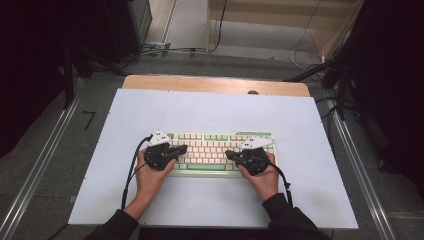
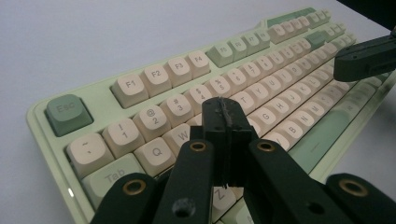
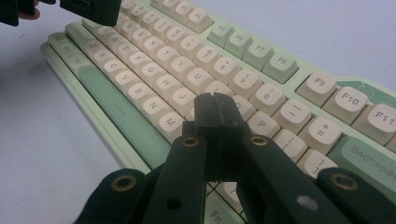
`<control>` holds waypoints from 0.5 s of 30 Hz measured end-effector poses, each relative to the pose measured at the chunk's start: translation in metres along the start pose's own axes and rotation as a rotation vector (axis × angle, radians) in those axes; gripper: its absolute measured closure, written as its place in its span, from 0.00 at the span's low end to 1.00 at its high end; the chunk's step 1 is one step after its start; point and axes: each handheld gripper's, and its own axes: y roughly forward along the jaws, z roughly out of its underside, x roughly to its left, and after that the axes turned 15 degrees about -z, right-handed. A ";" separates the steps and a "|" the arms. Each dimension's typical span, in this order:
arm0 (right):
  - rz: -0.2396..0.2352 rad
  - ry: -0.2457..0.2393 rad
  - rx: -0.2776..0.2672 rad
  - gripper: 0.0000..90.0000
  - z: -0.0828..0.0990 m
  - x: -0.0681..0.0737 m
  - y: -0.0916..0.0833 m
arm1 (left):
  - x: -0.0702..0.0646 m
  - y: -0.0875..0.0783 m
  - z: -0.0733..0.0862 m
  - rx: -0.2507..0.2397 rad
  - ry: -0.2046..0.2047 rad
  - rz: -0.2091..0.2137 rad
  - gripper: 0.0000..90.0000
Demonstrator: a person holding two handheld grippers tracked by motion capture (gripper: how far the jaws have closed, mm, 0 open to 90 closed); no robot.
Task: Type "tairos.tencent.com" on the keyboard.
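Now the keyboard (image 1: 220,152) lies sideways on the white table (image 1: 210,112), long side left to right. Both tools hover over it, jaws squeezed together and holding nothing. The left gripper (image 2: 227,122) is by the E key, the right gripper (image 3: 219,112) by the K key.

Keyboard (image 1: 222,152) in high view: key legends too small to read; both ends covered by hands and grippers. In left gripper view, keys right of W hidden behind closed left gripper (image 2: 227,114) at frame centre; lower rows cut off by bottom edge; far keys at upper right blurred, legends unreadable. In right gripper view, keys around centre hidden behind closed right gripper (image 3: 218,109); Backspace key (image 3: 371,161) cut off by right edge; far rows at upper left blurred.
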 end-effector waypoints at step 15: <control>-0.003 -0.002 0.016 0.98 0.001 -0.001 0.006 | -0.019 0.013 -0.006 -0.008 0.015 0.027 1.00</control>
